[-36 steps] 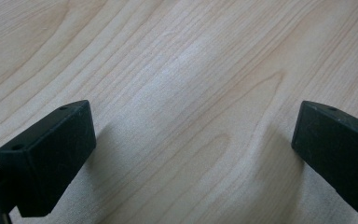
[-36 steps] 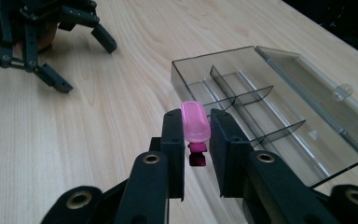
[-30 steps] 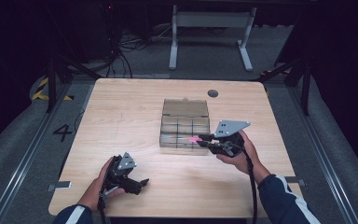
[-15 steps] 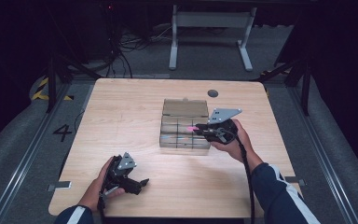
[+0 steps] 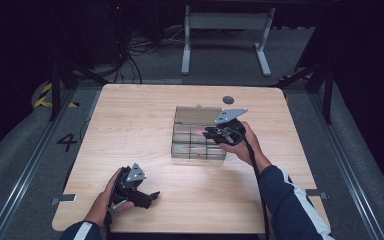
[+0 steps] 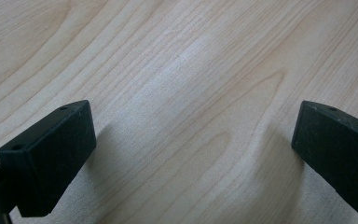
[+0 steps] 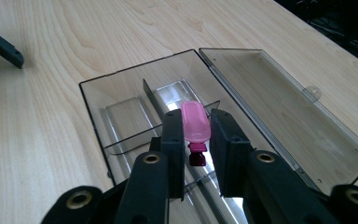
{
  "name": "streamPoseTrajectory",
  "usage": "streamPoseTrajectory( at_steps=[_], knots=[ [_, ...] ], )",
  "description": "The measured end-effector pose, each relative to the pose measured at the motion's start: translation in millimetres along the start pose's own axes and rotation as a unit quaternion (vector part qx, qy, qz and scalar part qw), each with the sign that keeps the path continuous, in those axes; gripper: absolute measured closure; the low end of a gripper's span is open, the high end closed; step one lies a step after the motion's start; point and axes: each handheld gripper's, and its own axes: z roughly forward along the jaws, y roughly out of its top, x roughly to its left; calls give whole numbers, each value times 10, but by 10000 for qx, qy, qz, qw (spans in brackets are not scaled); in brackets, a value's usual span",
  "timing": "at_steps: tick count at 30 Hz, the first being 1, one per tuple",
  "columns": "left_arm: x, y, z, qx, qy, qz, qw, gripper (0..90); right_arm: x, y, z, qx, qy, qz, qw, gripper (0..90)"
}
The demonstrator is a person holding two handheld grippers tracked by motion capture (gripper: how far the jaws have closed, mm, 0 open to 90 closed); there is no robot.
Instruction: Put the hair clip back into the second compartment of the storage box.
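Observation:
A clear plastic compartment box (image 5: 196,145) lies in the middle of the table with its lid (image 5: 196,115) folded open to the far side. My right gripper (image 5: 207,133) hovers over the box, shut on a small pink piece (image 5: 199,132). In the right gripper view the pink piece (image 7: 195,126), translucent with a dark magenta end, sits between the jaws of that gripper (image 7: 196,116) above the box's dividers (image 7: 151,100). My left gripper (image 5: 151,198) rests low at the table's front left. Its jaws (image 6: 191,140) stand wide apart over bare wood, with nothing between them.
The wooden table (image 5: 130,115) has a dark round grommet (image 5: 228,99) near its far edge. The open lid (image 7: 284,121) lies flat beside the box. Beyond the table are a metal frame stand (image 5: 225,35) and cables on the grey floor.
My right gripper has carried the pink piece away from the person and leftward, from beside the box to above its compartments. The left gripper has stayed put.

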Motion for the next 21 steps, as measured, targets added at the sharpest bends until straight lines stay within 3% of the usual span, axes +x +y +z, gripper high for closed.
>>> streamPoseTrajectory(
  at_steps=[7,9,21],
  knots=[
    [-3,-1,0,-4,5,-16,10000,2,-49,-19,160,161,14,22,9999,767],
    [-5,-2,1,-9,5,-30,10000,2,-87,-60,277,315,6,65,9995,767],
    [-6,-3,-1,-3,15,-33,10000,2,-90,-96,483,688,-22,49,9976,765]
  ],
)
